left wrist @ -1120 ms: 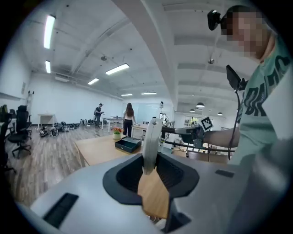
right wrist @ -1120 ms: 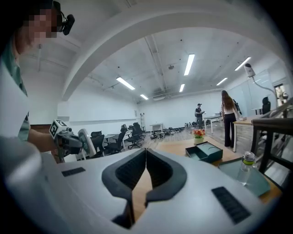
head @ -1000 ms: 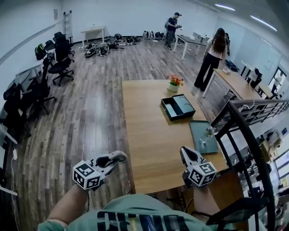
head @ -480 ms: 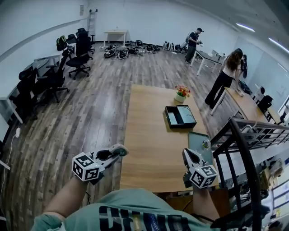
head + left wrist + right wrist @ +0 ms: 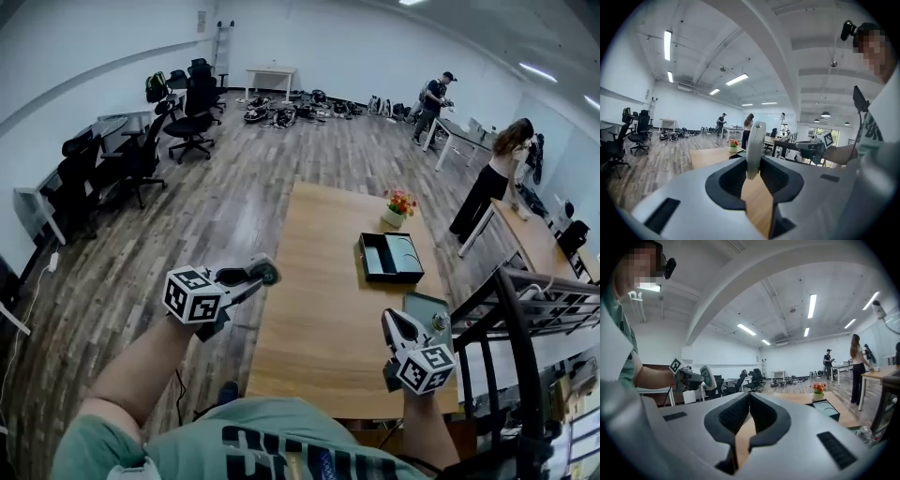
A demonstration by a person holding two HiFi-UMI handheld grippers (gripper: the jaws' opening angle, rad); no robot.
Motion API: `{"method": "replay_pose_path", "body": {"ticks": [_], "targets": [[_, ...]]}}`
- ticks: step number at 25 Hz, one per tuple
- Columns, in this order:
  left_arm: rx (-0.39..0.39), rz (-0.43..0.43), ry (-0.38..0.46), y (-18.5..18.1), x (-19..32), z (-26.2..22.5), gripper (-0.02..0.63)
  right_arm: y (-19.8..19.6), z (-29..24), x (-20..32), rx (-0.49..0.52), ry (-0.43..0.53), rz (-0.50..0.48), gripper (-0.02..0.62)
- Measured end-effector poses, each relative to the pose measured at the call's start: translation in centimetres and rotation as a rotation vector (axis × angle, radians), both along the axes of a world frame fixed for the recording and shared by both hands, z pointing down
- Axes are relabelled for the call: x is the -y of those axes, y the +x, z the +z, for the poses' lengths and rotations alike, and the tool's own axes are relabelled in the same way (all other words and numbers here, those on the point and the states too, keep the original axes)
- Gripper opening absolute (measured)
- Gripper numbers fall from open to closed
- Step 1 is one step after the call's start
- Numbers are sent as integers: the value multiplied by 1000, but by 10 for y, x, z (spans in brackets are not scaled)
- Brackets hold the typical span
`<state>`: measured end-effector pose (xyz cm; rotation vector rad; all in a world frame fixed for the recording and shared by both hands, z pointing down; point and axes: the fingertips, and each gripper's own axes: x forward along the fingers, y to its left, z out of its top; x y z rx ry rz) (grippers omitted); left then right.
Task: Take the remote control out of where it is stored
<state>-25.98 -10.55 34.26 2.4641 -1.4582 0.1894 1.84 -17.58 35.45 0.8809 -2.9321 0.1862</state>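
Remote control: unseen, likely in open box (image 5: 389, 279) on table (image 5: 319, 309) | probably light, rigid, slick; pinch long sides | left hand-held gripper (image 5: 262, 275) clamps thin pale plate (image 5: 753, 145) | right hand-held gripper (image 5: 398, 326) closed, empty.

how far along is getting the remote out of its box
Looks done: the dark box lies open on the table, and the left hand-held gripper is shut on a flat pale oval, apparently the remote, well away from the box. In hand: holding it up. Left: at most setting it down. The right hand-held gripper is shut and empty.
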Motion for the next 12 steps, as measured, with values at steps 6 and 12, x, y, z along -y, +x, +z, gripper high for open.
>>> {"method": "replay_pose_path", "body": {"ticks": [6,12], "targets": [[-60,46,-59,-61,133,1,95,-54,1,72,-9,7,31,6],[-128,108,-90,-134,323,53,95,-108,10,200,-11,39,193,6]]}}
